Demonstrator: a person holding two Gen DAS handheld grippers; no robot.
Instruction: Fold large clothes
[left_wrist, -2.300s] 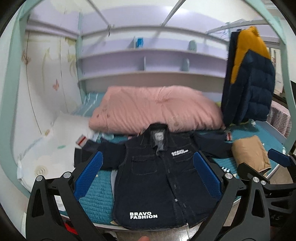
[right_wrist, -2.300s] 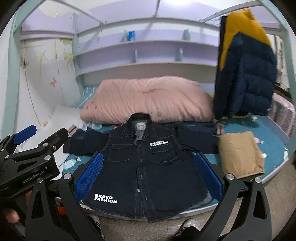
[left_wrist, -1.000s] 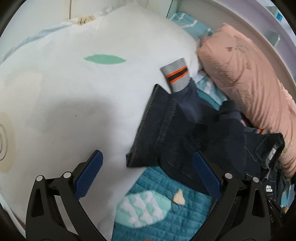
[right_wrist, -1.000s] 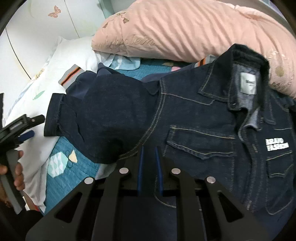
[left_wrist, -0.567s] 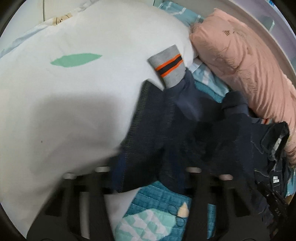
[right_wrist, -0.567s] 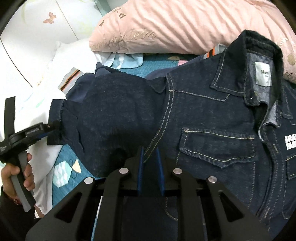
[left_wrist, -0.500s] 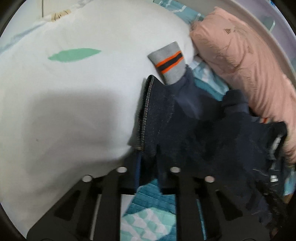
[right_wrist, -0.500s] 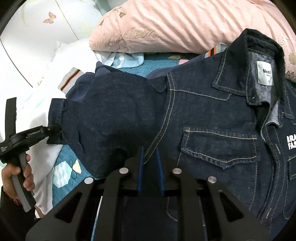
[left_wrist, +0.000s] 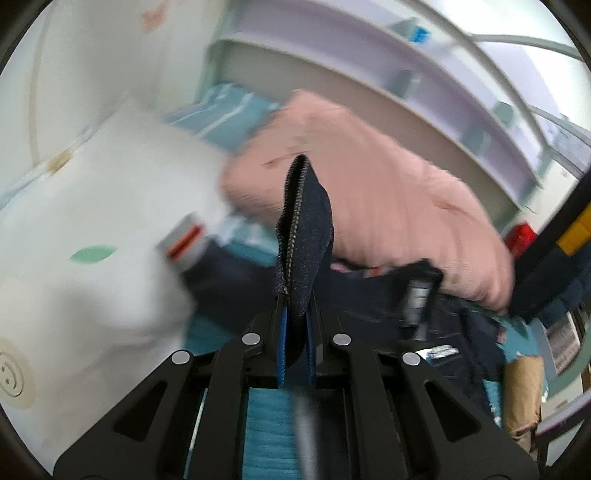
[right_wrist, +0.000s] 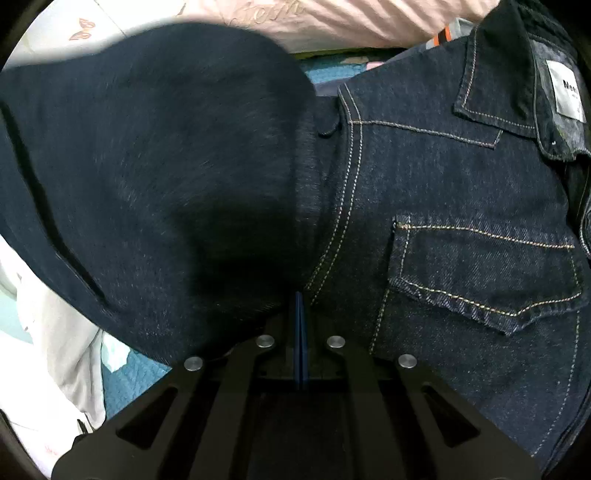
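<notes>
My left gripper (left_wrist: 295, 314): matte black plastic frame w/ triangular cut-outs, four round silver screw heads across the linkage, blue pads lining the inner faces of both fingers (left_wrist: 282, 332). My right gripper (right_wrist: 299, 306), same build: black angular arms, four silver screws, thin blue pad edges showing down the centre. No cables or markings visible on either, though the left view is motion-blurred, so fine print may be lost.
</notes>
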